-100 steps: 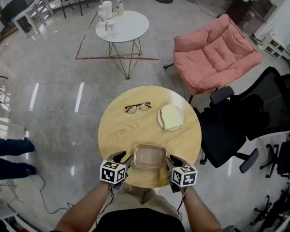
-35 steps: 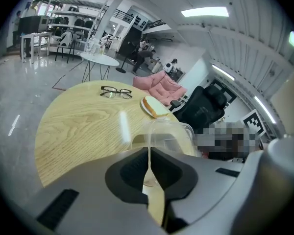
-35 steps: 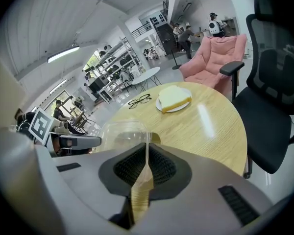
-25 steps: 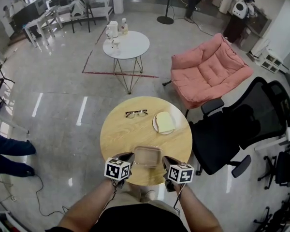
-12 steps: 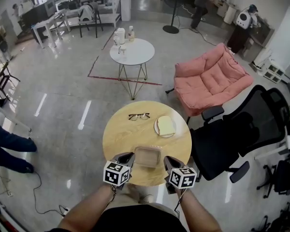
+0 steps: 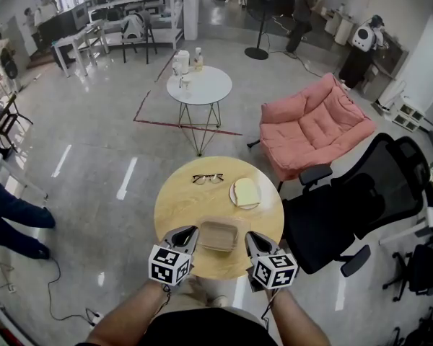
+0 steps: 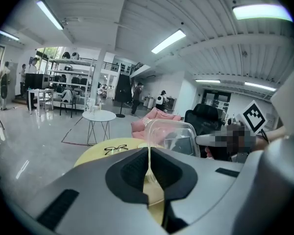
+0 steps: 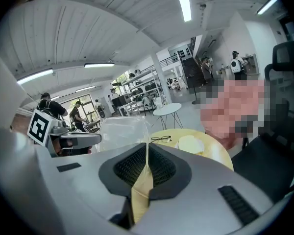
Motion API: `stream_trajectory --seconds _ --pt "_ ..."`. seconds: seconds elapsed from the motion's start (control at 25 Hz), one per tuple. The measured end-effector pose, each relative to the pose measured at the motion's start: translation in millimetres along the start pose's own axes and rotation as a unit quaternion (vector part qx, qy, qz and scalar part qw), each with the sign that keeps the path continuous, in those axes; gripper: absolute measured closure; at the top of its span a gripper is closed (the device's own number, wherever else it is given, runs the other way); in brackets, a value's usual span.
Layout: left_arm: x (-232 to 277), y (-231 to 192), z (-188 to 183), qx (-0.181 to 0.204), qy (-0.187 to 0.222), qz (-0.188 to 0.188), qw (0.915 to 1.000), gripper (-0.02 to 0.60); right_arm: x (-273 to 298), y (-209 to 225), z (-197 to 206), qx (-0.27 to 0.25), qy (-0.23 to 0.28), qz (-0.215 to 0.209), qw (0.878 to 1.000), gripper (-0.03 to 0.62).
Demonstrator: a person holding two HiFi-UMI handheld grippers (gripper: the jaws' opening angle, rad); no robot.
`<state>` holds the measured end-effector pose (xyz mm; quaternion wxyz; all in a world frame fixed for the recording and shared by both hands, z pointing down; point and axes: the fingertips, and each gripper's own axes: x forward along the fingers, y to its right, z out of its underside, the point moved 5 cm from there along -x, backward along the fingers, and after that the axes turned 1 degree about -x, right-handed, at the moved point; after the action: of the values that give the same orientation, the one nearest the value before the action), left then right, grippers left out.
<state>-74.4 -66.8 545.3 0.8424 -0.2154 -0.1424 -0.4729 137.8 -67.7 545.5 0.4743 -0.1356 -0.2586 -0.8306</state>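
Light wood, with a pale grain, makes the round table (image 6: 175, 206), the largest thing close to the person, and over its near part sits the clear plastic container (image 6: 218, 235), a shallow box with rounded corners, taken between the two grippers. The left gripper (image 6: 195, 233) has its jaws closed to a thin slit on the left rim of the box, and the left gripper view shows the transparent wall (image 7: 172, 135) rising just behind the pinched edge (image 7: 149, 153). The right gripper (image 6: 248, 236) does the same on the opposite rim, its jaws pressed together on the thin plastic (image 8: 146, 153), with the cloudy body of the box (image 8: 118, 131) on its left. I judge the box to be very light and rather springy: thin walls like these bend and can crack or slip out when pressed hard, so the stiff rim on the two short sides is the sensible place to hold, with equal pull on both sides so it does not twist. The smooth plastic probably gives little friction. Farther on the table lie a white plate with a slice of bread (image 6: 246, 192) and, to its left, a pair of black glasses (image 6: 208, 179), both well apart from the box. Whether the box touches the tabletop or hangs above it I cannot tell. Its underside is hidden, and whether it is empty or carries a lid is hard to make out.
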Motion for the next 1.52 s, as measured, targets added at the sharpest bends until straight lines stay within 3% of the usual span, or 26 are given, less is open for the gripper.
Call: stream_trajectory --seconds 0.96,1.52 --pt "-74.5 43.3 -110.9 0.066 0.132 -0.013 0.989 0.555 -75.2 -45.6 -100.9 -0.089 0.116 -0.02 0.989 0.566" --pt "-98.9 63.7 -134.4 0.088 0.168 -0.015 0.9818 0.555 -104.6 -57.7 -126.5 -0.106 0.135 -0.027 0.985 0.566"
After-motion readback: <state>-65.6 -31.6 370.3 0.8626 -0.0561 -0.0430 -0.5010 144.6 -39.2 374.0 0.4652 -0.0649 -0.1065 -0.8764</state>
